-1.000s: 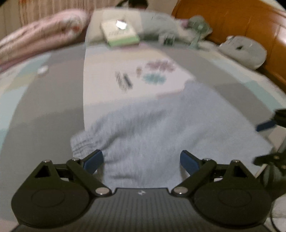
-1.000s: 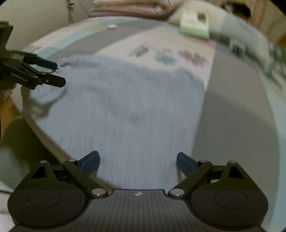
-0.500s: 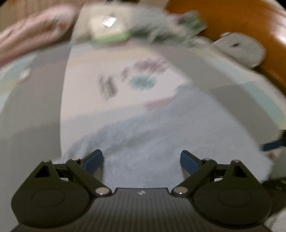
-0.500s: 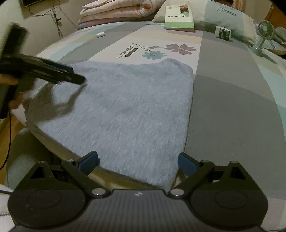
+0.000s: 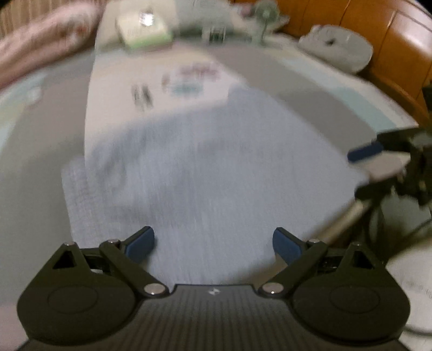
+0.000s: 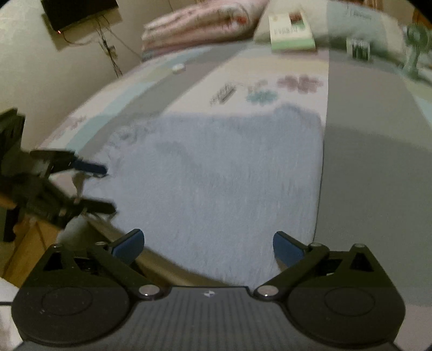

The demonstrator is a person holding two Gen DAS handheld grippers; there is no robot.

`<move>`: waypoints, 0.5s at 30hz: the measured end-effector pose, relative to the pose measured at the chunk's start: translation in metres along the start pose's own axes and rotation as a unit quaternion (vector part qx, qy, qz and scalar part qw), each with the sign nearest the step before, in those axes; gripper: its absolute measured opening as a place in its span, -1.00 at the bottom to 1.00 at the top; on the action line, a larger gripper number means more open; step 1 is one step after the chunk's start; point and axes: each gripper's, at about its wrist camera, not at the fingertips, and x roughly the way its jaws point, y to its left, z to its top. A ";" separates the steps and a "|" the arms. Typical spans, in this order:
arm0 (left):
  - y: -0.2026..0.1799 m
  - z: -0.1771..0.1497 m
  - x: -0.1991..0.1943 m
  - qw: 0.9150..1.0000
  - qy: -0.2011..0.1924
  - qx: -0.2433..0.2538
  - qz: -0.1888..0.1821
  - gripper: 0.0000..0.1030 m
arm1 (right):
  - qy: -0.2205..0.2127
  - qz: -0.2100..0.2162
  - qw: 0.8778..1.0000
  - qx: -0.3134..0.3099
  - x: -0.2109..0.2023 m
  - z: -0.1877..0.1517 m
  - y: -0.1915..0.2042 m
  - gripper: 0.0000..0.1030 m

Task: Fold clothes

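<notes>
A light grey-blue knitted garment (image 5: 210,172) lies flat on the bed, its near edge at the bed's front edge; it also shows in the right wrist view (image 6: 221,175). My left gripper (image 5: 213,244) is open and empty, just above the garment's near left part. My right gripper (image 6: 206,244) is open and empty over the garment's near edge. The right gripper also shows at the right of the left wrist view (image 5: 378,167), by the garment's right corner. The left gripper also shows at the left of the right wrist view (image 6: 102,189), by the garment's left edge. Both views are blurred.
The bed (image 6: 364,162) has a patchwork cover with a flower print (image 6: 286,86). A book (image 6: 291,29), a small fan (image 6: 415,46), folded pink quilts (image 6: 199,24) and a pillow lie at the far end. A wooden headboard (image 5: 391,35) stands at right.
Both grippers have shifted over the garment's near edge, staying open. The views have swung, and the other gripper sits at a different spot in each view. The garment lies as before.
</notes>
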 end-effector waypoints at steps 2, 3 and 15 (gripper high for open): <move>-0.001 -0.010 -0.005 1.000 -0.007 -0.002 0.008 0.83 | 0.015 -0.005 1.000 0.017 0.007 -0.004 -0.006 1.00; -0.001 -0.010 -0.012 1.000 -0.013 -0.003 0.009 0.83 | 0.018 -0.010 0.999 0.025 0.008 -0.005 -0.008 1.00; 0.015 -0.009 -0.023 0.997 -0.029 -0.058 -0.032 0.91 | 0.026 0.022 0.995 0.099 0.016 0.006 -0.028 1.00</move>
